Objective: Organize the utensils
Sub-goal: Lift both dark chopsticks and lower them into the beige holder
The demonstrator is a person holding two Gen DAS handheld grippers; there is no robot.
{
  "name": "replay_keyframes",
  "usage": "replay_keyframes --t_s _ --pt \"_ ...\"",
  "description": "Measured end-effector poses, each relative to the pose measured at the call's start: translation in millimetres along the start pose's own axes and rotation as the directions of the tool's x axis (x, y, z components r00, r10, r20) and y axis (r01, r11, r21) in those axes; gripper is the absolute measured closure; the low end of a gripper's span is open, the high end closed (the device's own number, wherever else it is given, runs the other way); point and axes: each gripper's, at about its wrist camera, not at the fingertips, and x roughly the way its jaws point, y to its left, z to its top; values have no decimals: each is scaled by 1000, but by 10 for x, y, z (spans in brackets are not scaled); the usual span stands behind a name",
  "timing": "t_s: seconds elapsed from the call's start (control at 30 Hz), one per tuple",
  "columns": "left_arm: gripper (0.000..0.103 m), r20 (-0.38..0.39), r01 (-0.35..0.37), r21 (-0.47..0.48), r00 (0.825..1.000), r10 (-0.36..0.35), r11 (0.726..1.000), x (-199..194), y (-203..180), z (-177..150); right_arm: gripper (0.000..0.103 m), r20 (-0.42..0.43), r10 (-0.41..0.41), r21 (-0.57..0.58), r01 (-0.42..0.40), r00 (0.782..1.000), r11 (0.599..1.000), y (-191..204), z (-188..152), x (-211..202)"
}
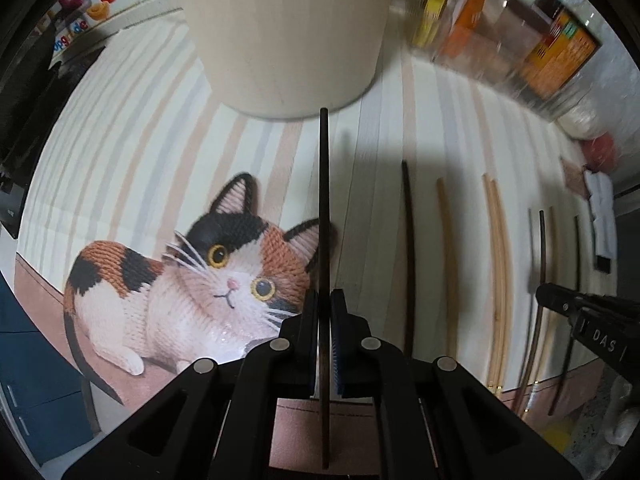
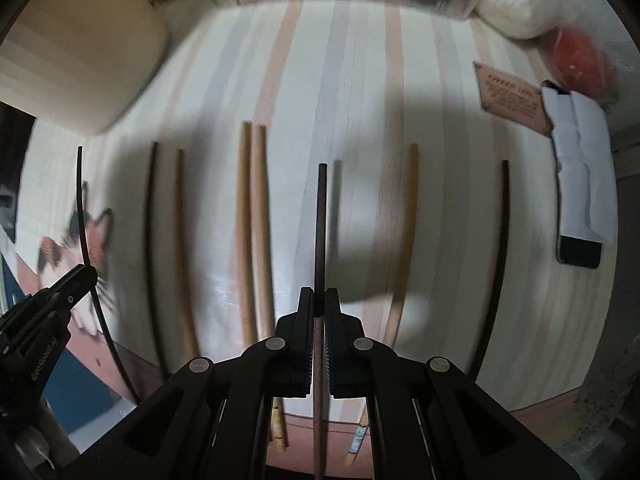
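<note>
My left gripper [image 1: 324,300] is shut on a dark chopstick [image 1: 324,200] that points toward a cream cylindrical holder [image 1: 280,28] at the top of the left wrist view. My right gripper [image 2: 319,300] is shut on another dark brown chopstick [image 2: 321,224], held above the striped mat [image 2: 360,80]. Several chopsticks lie in a row on the mat: a light pair [image 2: 252,220], a dark one [image 2: 152,220] beside a light one [image 2: 184,240], a light one [image 2: 404,240] and a dark one [image 2: 496,260] to the right. The holder [image 2: 80,60] shows at the upper left of the right wrist view.
A cat picture [image 1: 192,280] covers the mat's left part. Jars and bottles [image 1: 520,40] line the back edge. A phone with white paper on it [image 2: 580,184], a small brown card [image 2: 512,96] and a red object [image 2: 580,60] lie at the right. The mat's front edge [image 2: 520,408] is close.
</note>
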Motion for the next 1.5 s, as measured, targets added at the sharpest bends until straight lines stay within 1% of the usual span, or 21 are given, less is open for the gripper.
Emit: replay_keyframes --t_s 0.23,0.3,0.4,0.43,0.53,0.57,0.67,0.73,0.8,0.87,0.9,0.97,1.0,1.03,1.1,1.17,1.2,1.27,1.3,1.37,1.5 --pt "100 80 26 -8 997 -25 1000 -395 54 55 98 106 52 8 -53 993 999 37 -50 -309" --pt "100 100 34 -10 994 -32 999 -476 67 31 98 139 74 12 -76 988 997 19 -47 -422" --pt "100 136 40 -15 990 -38 999 -611 44 80 98 210 102 1 -105 972 994 37 -36 -673" --pt "100 154 46 -17 987 -43 999 -718 91 71 98 230 109 0 -112 967 994 59 -71 -719" --pt "100 213 52 -17 976 -47 999 -931 40 151 99 315 134 -17 -136 939 991 91 -36 -976" --pt "100 230 52 -13 972 -48 999 -996 35 164 99 347 147 -23 -148 926 989 113 -27 -1069" --pt "100 298 45 0 954 -42 999 -1249 -1 258 99 419 172 -42 -170 891 985 174 37 -1313" --pt "100 345 45 1 938 -43 999 -1435 -8 320 99 468 184 -54 -180 864 982 221 115 -1482" --pt "100 401 61 -1 914 -55 998 -1676 2 417 99 509 202 -71 -193 837 979 248 200 -1679" --pt "100 441 87 -5 894 -76 996 -1865 24 519 99 552 213 -94 -194 806 976 307 298 -1921" --pt "100 469 109 -13 878 -90 994 -2005 47 592 99 570 218 -99 -197 792 975 322 340 -2025" --pt "100 503 147 -19 857 -118 989 -2206 92 719 99 604 234 -124 -200 762 972 405 461 -2284" --pt "100 528 167 -23 839 -130 986 -2343 120 814 99 619 241 -132 -204 747 970 432 511 -2392" --pt "100 544 176 -22 828 -136 984 -2438 149 907 99 632 254 -150 -206 732 967 485 590 -2531" --pt "100 579 191 -28 803 -140 981 -2609 200 1063 99 658 273 -176 -209 702 962 568 694 -2767" --pt "100 616 183 -33 778 -124 983 -2760 262 1282 99 683 290 -208 -202 670 957 689 809 -3009" --pt "100 628 181 -38 769 -117 983 -2807 292 1372 99 693 301 -230 -195 655 954 770 886 -3132" --pt "100 644 177 -48 758 -105 983 -2863 373 1581 99 705 312 -252 -186 637 950 898 991 -3279" --pt "100 645 172 -48 757 -101 984 -2864 413 1698 99 705 319 -264 -183 634 947 976 1078 -3322" --pt "100 641 161 -61 763 -85 985 -2830 486 1863 99 701 329 -277 -184 633 943 1097 1205 -3369" --pt "100 625 145 -79 778 -65 986 -2705 594 2105 99 684 349 -298 -191 641 935 1341 1445 -3349"
